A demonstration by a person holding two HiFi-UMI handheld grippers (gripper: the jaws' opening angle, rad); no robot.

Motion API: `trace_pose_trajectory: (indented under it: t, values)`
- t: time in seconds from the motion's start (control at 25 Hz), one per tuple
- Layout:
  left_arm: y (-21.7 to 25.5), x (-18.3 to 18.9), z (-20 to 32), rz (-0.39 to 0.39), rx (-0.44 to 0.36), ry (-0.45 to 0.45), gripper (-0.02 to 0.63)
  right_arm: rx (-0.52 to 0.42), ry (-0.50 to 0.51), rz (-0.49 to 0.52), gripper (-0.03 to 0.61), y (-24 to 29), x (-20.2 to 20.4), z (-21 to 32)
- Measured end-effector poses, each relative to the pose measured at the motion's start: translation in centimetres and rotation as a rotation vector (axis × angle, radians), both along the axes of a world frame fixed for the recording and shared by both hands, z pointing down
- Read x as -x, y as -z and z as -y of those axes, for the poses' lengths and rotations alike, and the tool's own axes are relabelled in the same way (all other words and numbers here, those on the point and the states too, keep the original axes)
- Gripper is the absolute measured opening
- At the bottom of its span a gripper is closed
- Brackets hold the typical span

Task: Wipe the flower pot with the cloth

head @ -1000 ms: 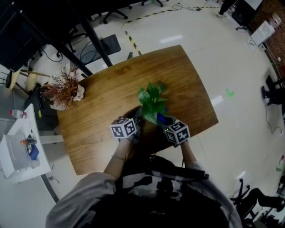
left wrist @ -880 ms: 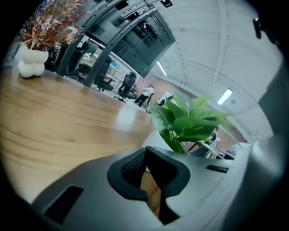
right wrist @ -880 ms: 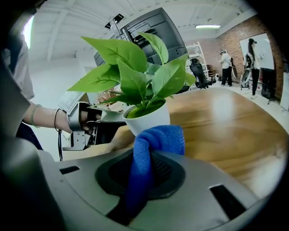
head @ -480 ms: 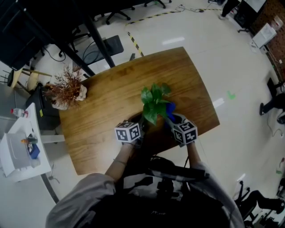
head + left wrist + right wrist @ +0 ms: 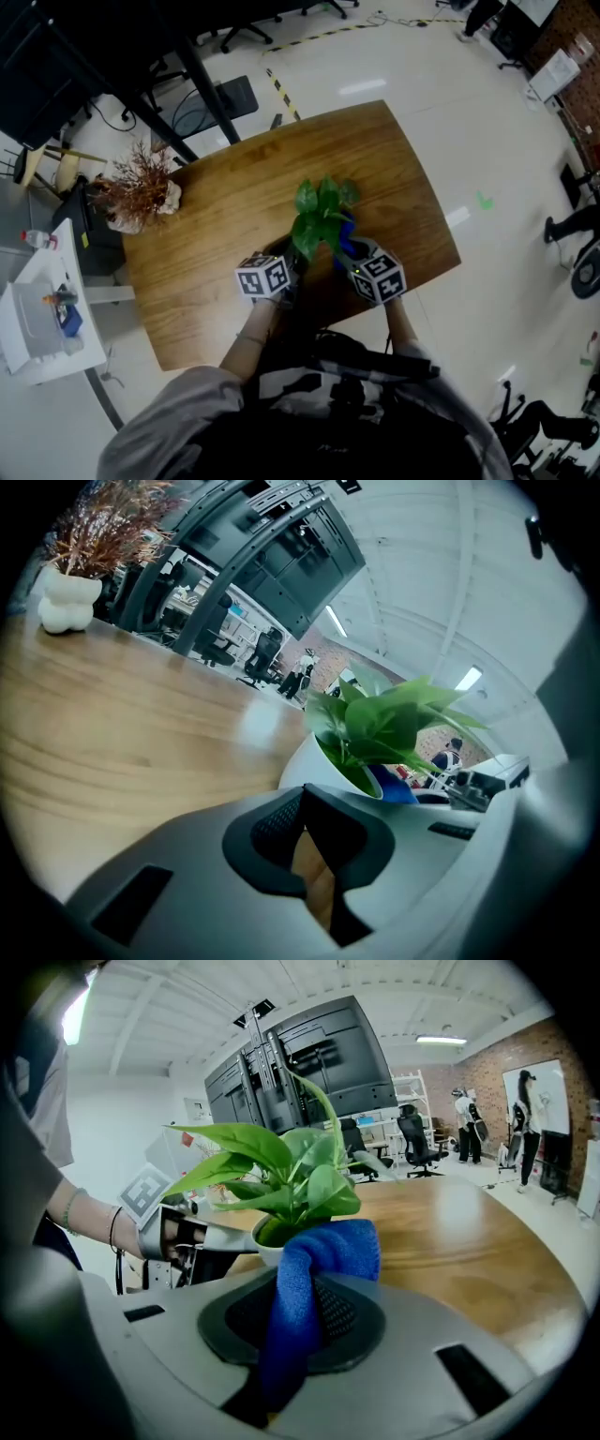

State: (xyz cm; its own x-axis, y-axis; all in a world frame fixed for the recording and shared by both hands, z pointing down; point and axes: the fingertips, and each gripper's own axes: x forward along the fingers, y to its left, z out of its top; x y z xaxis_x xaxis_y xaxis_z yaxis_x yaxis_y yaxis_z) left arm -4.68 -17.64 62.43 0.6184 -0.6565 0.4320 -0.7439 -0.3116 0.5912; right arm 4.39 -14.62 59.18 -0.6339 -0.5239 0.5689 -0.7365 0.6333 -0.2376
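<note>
- Flower pot (image 5: 314, 761): white and smooth, with a rounded wall widening towards the rim. It carries a green plant (image 5: 389, 726) with broad glossy leaves on thin stalks.
- It stands on the wooden worktop (image 5: 216, 216), close to the edge nearest the person and between the two claws. From the head view the leaves spread over the pot and hide nearly all of it.
- Left claw (image 5: 305, 808): its dark ribbed pads are pressed together at the tips, with nothing caught between them. Only a sliver of worktop grain shows through the wedge behind the tips.
- The tips of the left claw point at the lower wall of the pot, just beside it. Whether they touch it cannot be told.
- Right claw (image 5: 305, 1302): pinching a blue cloth (image 5: 323, 1241). The cloth is plush and folded into a thick roll that rises out of the pads and bulges over the top.
- The bunched end of the cloth lies at the pot's rim, right under the leaves. In the left gripper view a patch of blue shows behind the far side of the pot.
- At the far left corner of the worktop, well apart from the pot, a lumpy white vase (image 5: 167, 195) holds a reddish-brown dried sprig (image 5: 136, 178).
</note>
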Motion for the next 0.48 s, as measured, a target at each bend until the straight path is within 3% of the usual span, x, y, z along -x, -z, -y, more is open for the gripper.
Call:
trace_pose_trajectory:
  t: [0.32,0.48]
  values:
    - [0.4,2.3,1.5,-0.032,-0.032,0.088,0.006,0.068,0.114,-0.001,0.057,-2.4,5.1,-3.0]
    - [0.3,2.5,1.0,-0.019,-0.014,0.089,0.006,0.089,0.092,0.001,0.057,-3.2,4.9,-3.3]
